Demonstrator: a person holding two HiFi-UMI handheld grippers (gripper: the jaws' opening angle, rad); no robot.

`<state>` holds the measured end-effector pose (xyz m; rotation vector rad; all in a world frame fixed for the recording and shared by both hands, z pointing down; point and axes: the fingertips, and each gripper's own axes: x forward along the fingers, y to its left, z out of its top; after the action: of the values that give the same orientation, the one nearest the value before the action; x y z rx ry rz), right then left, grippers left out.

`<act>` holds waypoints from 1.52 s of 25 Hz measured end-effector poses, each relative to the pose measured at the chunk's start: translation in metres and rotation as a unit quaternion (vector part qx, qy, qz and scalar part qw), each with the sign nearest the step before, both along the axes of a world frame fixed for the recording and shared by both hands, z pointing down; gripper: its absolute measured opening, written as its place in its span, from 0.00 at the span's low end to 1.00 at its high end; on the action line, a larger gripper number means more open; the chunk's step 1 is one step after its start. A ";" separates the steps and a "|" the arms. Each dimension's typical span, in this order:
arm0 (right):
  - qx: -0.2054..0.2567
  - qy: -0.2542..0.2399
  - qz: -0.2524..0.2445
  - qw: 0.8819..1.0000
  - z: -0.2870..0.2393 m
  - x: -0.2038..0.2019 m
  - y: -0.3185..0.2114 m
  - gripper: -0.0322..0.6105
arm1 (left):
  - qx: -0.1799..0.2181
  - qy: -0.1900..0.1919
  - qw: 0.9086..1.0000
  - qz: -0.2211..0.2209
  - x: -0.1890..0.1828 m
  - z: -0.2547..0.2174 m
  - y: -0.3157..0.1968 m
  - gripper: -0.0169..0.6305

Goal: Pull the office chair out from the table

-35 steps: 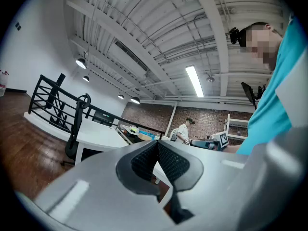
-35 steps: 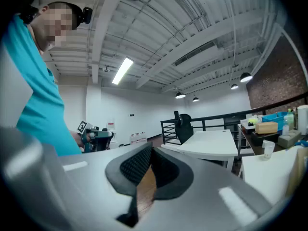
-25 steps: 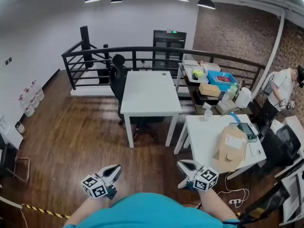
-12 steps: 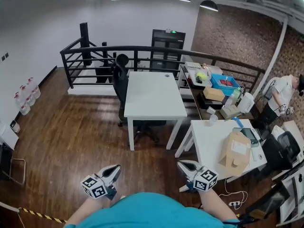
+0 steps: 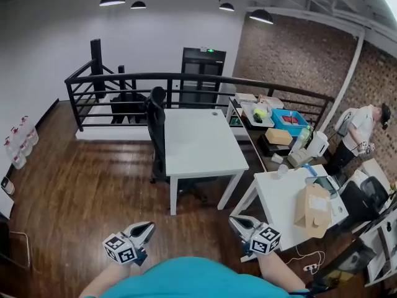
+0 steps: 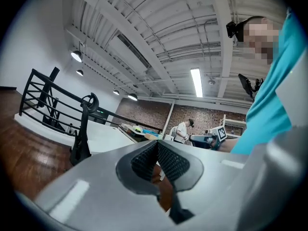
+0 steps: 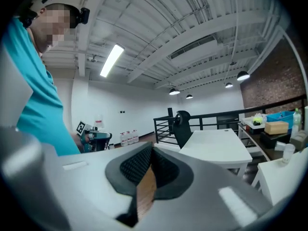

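A black office chair [image 5: 156,126] stands tucked against the left long side of the white table [image 5: 203,145], in the middle of the head view. Both grippers hover low by my body, well short of the table. My left gripper [image 5: 147,227] is shut with nothing in it, and my right gripper [image 5: 235,221] is shut and empty too. In the left gripper view the chair [image 6: 82,139] shows at the left beyond the shut left gripper [image 6: 156,144]. The right gripper view has the chair [image 7: 183,128] and table [image 7: 217,146] ahead of the shut right gripper [image 7: 152,151].
A second white table [image 5: 282,194] with a cardboard box [image 5: 314,207] stands at the right. Behind it is a cluttered bench with a blue tray [image 5: 289,118]. A black railing [image 5: 124,82] runs along the back. A person [image 5: 356,135] stands far right. Water bottles [image 5: 18,146] line the left wall.
The table and chair have come nearer and sit lower in the head view. Both grippers keep their places near my body and stay shut.
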<state>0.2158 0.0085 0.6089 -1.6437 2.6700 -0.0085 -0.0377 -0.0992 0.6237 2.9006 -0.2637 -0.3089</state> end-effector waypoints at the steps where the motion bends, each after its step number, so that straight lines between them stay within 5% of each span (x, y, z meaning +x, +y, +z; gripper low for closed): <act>1: -0.004 -0.003 0.002 1.000 0.002 -0.003 -0.009 0.05 | -0.004 0.001 1.000 0.000 -0.001 -0.002 -0.012 0.06; 8: -0.017 -0.016 0.006 1.000 0.013 0.024 -0.071 0.05 | -0.009 0.002 1.000 -0.001 0.021 -0.007 -0.070 0.06; 20: -0.002 -0.013 -0.085 0.996 0.024 0.172 -0.196 0.05 | -0.007 0.006 0.996 -0.090 0.164 -0.004 -0.156 0.06; 25: -0.003 -0.015 -0.099 0.995 0.028 0.214 -0.246 0.05 | -0.018 0.003 0.995 -0.093 0.211 0.007 -0.193 0.06; 32: -0.010 -0.013 -0.090 0.996 0.047 0.227 -0.308 0.05 | -0.019 0.000 0.996 -0.093 0.224 0.021 -0.257 0.06; 38: -0.002 0.004 -0.066 0.998 0.032 0.190 -0.371 0.05 | -0.013 0.003 0.998 -0.062 0.202 0.019 -0.330 0.06</act>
<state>0.4055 -0.3630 0.6412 -1.4672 2.7806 -0.0073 0.1641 -0.4290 0.6428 2.8636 -0.4457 -0.3323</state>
